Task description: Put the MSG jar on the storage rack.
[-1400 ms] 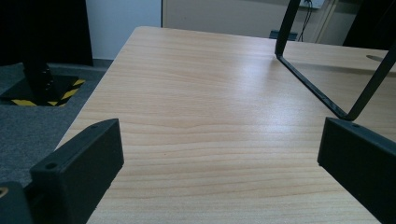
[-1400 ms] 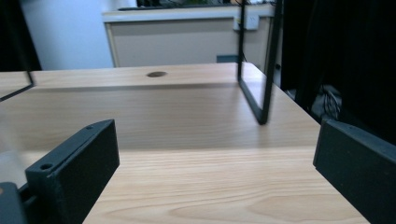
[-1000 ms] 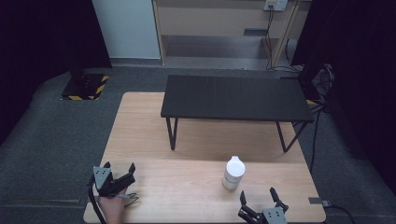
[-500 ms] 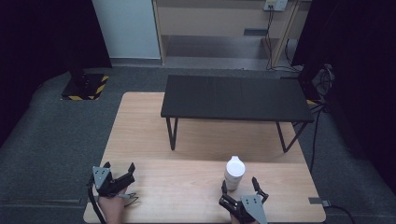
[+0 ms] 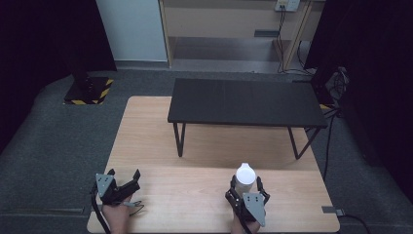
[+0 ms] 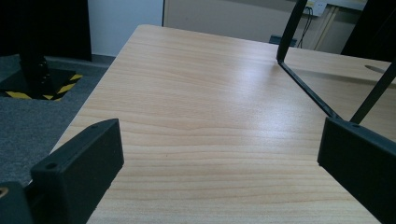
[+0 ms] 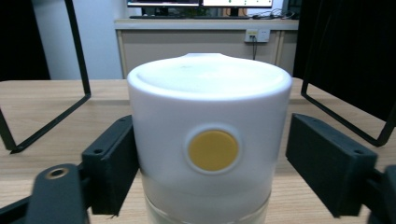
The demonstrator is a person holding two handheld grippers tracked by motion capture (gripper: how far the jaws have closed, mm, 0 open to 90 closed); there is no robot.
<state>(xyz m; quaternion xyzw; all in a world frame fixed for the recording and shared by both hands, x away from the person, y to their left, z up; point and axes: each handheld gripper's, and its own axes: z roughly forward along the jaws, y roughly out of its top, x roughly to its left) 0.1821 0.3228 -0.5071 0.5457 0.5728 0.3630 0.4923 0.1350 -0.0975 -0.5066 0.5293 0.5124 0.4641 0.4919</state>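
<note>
A low black bench (image 5: 246,103) stands on the far half of the wooden table (image 5: 195,195), its thin metal legs (image 5: 179,139) planted on the wood just beyond the working area. In the right gripper view these legs rise on either side behind the bottle. Nothing lies between the two grippers on the near strip of the table.

The white bottle (image 5: 245,174) stands upright near the table's front edge, toward the right side, in front of the bench. Its cap carries a round yellow button (image 7: 213,150) that faces the right gripper's camera.

The right gripper (image 5: 246,187) sits directly behind the bottle with one jaw on each side of it. Its jaws have just been closing around the bottle. In the right gripper view the left jaw meets the bottle's side, while a narrow gap still shows between the right jaw and the bottle, so the pinch is not complete.

The left gripper (image 5: 122,181) rests near the table's front left corner, well apart from the bottle, jaws spread wide with only bare wood between them.

The table is pale wood grain and stands on grey carpet (image 5: 53,131). A stand base with yellow-black striping (image 5: 87,90) sits on the floor to the left. Beyond are a white panel and a wooden cabinet (image 5: 229,24) with a wall socket and cables.
</note>
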